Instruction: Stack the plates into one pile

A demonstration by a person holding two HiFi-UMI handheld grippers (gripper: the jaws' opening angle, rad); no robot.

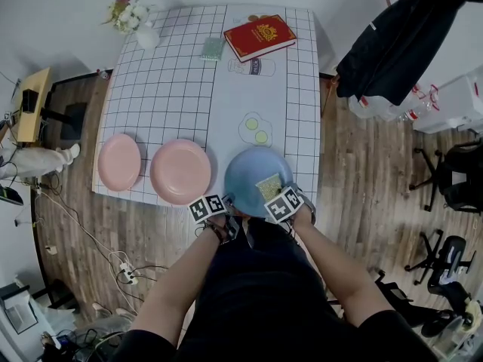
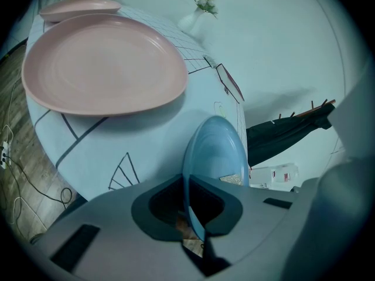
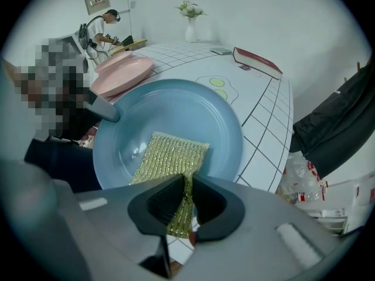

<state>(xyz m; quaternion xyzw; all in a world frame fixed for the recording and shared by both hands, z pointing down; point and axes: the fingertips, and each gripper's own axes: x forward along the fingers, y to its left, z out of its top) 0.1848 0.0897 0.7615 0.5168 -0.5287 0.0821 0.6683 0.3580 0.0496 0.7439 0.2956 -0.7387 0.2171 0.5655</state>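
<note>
A blue plate (image 1: 253, 173) sits at the near edge of the checked table (image 1: 173, 89), tilted up in the left gripper view (image 2: 217, 151). My left gripper (image 1: 227, 200) (image 2: 188, 183) is shut on its near rim, which runs edge-on between the jaws. A gold scouring pad (image 1: 269, 186) (image 3: 173, 154) lies in the blue plate (image 3: 176, 110), and my right gripper (image 1: 276, 193) (image 3: 188, 186) is shut on the pad's near end. Two pink plates (image 1: 180, 171) (image 1: 119, 161) rest side by side to the left, the nearer one (image 2: 105, 63) large in the left gripper view.
A red book (image 1: 259, 36), a small green item (image 1: 213, 48) and a flower vase (image 1: 139, 25) stand at the table's far end. A dark jacket (image 1: 400, 36) hangs to the right. Office chairs (image 1: 453, 179) and floor cables (image 1: 121, 266) surround the table.
</note>
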